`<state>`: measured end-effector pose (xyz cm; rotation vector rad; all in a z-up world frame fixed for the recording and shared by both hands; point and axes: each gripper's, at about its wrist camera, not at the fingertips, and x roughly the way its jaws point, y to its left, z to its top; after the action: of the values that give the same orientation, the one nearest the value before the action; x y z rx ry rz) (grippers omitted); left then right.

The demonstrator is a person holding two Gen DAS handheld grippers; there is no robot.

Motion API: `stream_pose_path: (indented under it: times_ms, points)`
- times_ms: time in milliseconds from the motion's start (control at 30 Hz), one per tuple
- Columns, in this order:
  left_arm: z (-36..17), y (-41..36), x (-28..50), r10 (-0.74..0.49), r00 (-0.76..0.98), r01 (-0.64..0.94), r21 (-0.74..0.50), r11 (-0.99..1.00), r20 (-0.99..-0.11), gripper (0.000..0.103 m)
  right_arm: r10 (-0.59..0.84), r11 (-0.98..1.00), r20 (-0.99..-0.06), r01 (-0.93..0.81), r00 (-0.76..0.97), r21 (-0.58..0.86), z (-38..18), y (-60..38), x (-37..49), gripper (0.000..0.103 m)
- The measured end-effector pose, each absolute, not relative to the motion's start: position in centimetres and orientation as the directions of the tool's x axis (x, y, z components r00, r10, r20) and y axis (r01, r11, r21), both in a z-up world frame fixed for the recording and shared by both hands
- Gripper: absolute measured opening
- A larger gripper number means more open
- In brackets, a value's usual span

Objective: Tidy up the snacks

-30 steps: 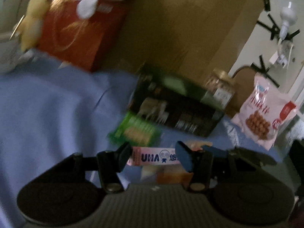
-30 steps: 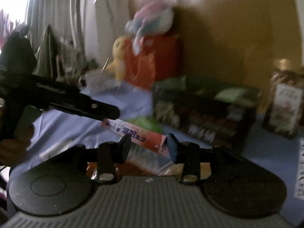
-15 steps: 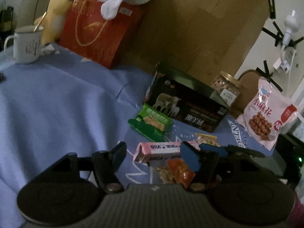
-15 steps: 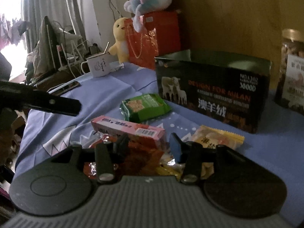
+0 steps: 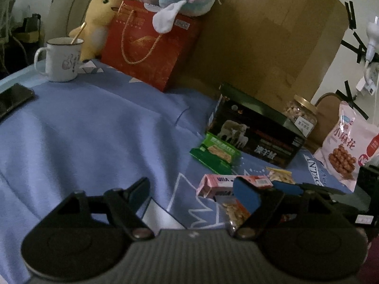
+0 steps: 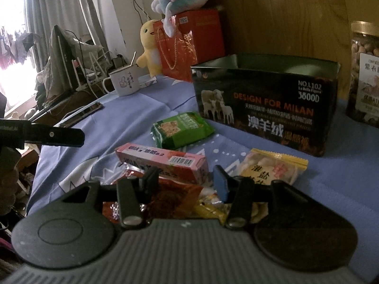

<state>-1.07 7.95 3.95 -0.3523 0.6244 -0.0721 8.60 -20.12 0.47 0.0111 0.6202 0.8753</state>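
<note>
Your left gripper (image 5: pixel 193 190) hovers over bare blue cloth (image 5: pixel 94 130) at the near left, its fingers spread wide with nothing between them. To its right lies the snack cluster: the flat green foil biscuit packet (image 6: pixel 182 129) sits farthest, just in front of the open black cardboard box printed with sheep (image 6: pixel 265 104). Nearer you, the long pink cardboard candy box (image 6: pixel 163 159) rests partly on top of a crinkly red-orange foil snack bag (image 6: pixel 175 195). Right of that is the small yellow-edged clear plastic cracker pack (image 6: pixel 272 168).

Your right gripper (image 6: pixel 184 181) is poised just over the near pile, fingers moderately apart and gripping nothing; the pink box sits just beyond their tips.

The pink box looks light and stiff, so I judge it the easiest pick: close across its narrow width near the middle, where the walls hold their shape. The foil bags are probably slippery and their contents brittle; pinch a sealed end seam instead of the belly. Lifting the pink box may drag the red bag beneath it.
</note>
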Motion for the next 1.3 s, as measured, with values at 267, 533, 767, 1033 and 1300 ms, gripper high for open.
stream_pose_path:
  times_ms: [267,533,767,1033,1300]
  points:
    - [3.7,7.1,-1.5,-0.114,0.823,-0.052,-0.274,0.960,-0.557,0.080,0.720,0.652,-0.504,-0.713,0.478,0.256,0.5,-20.1,8.6,0.053]
    - [3.6,7.5,-1.6,-0.074,0.839,-0.086,-0.266,0.960,-0.539,0.080,0.720,0.653,-0.504,-0.713,0.478,0.256,0.5,-20.1,8.6,0.054]
    - [3.5,7.5,-1.7,-0.074,0.845,-0.081,-0.263,0.961,-0.530,0.080,0.719,0.653,-0.504,-0.712,0.479,0.256,0.5,-20.1,8.6,0.054]
    - [3.9,6.4,-1.8,-0.046,0.845,-0.060,-0.180,0.982,-0.532,0.090,0.719,0.653,-0.505,-0.712,0.477,0.257,0.5,-20.1,8.6,0.054]
    - [3.5,6.6,-1.6,-0.058,0.827,-0.063,-0.195,0.979,-0.559,0.091,0.719,0.653,-0.505,-0.712,0.478,0.257,0.5,-20.2,8.6,0.054]
